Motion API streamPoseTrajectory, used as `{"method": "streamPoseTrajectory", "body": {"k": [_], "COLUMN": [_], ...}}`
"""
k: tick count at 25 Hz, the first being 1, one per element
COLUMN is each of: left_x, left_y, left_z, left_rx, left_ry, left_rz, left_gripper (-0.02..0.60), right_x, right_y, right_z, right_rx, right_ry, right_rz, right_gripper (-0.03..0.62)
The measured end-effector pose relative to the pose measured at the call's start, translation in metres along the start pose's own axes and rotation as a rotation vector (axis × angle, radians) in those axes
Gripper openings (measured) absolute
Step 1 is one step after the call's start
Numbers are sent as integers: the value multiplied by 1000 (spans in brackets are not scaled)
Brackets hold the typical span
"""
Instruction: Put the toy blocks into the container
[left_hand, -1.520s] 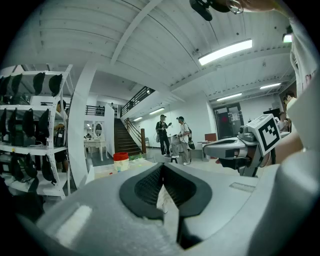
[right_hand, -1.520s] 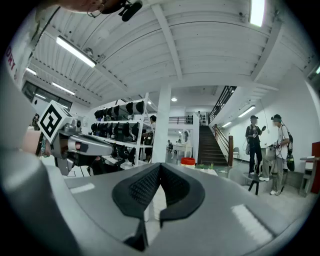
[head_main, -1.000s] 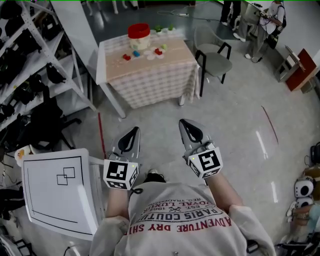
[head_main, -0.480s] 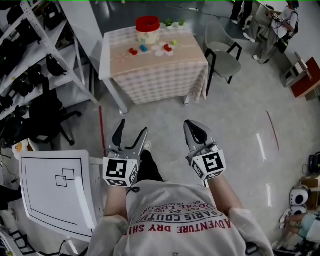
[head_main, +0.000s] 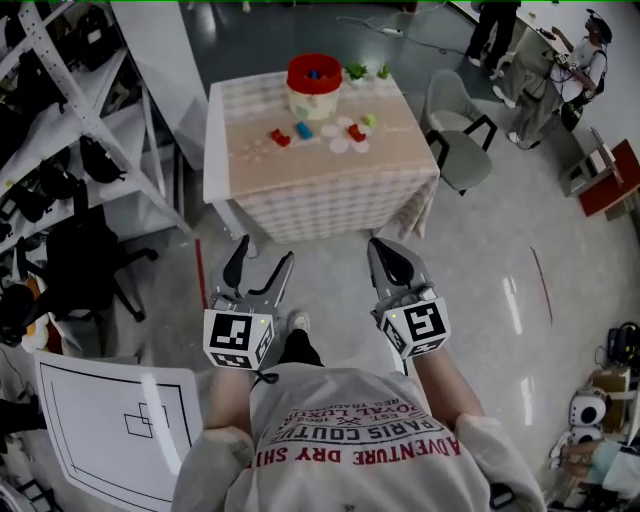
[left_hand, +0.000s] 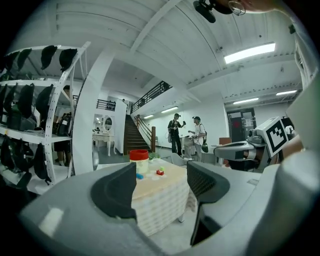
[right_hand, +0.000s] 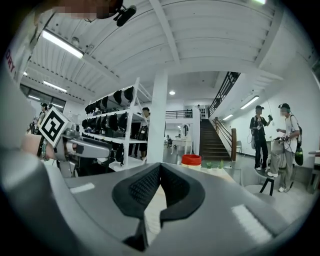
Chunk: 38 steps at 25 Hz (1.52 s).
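A table with a checked cloth (head_main: 320, 170) stands ahead, bearing a cream container with a red rim (head_main: 313, 86). Loose toy blocks lie in front of it: a red block (head_main: 280, 138), a blue block (head_main: 304, 130), another red block (head_main: 356, 132) and a small green block (head_main: 368, 120). My left gripper (head_main: 261, 266) is held over the floor short of the table, open and empty; its jaws have just been opening. My right gripper (head_main: 385, 258) is beside it, shut with nothing between its pads. The container (left_hand: 139, 161) and blocks show beyond the left gripper (left_hand: 161, 186). The right gripper (right_hand: 160, 186) partly hides the container (right_hand: 191, 160).
A metal shelf rack (head_main: 70, 130) stands left of the table, a grey chair (head_main: 462, 135) to its right. People stand at the far right (head_main: 545, 70). A white board (head_main: 120, 430) lies at my lower left. Small plants (head_main: 367, 72) sit at the table's back edge.
I have walked closer to the table, which now sits nearer in the head view. The left gripper's jaws went from shut to open. The right gripper stayed shut.
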<state>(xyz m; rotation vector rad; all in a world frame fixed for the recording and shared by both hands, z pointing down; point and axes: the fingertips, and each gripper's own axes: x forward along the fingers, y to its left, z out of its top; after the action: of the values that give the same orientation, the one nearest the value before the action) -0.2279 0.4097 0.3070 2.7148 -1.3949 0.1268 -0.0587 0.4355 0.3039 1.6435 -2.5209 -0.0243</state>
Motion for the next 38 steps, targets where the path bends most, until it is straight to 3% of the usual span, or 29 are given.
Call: {"method": "streamPoseTrajectory", "body": {"k": [7,17,28,38], "left_x": [86,182,294,396], "left_y": [96,164,196,214], "left_z": [-1,-31,-70,-136], "left_rx": [-26,-60,-60,-94], "left_ry": [35,122,246,416], "left_rz": [-36,-65,-16,34], "left_gripper": [316,316,316,360], "right_x": [119,225,341,434], "right_y": [-29,-69,-144,-200], "right_z": [4,-18,-46,-97], "right_rx": [7,20,18,39], "right_ry": [44,119,152,252], "right_rz": [-45,-53,69,252], "right_gripper": [2,2,2,2]}}
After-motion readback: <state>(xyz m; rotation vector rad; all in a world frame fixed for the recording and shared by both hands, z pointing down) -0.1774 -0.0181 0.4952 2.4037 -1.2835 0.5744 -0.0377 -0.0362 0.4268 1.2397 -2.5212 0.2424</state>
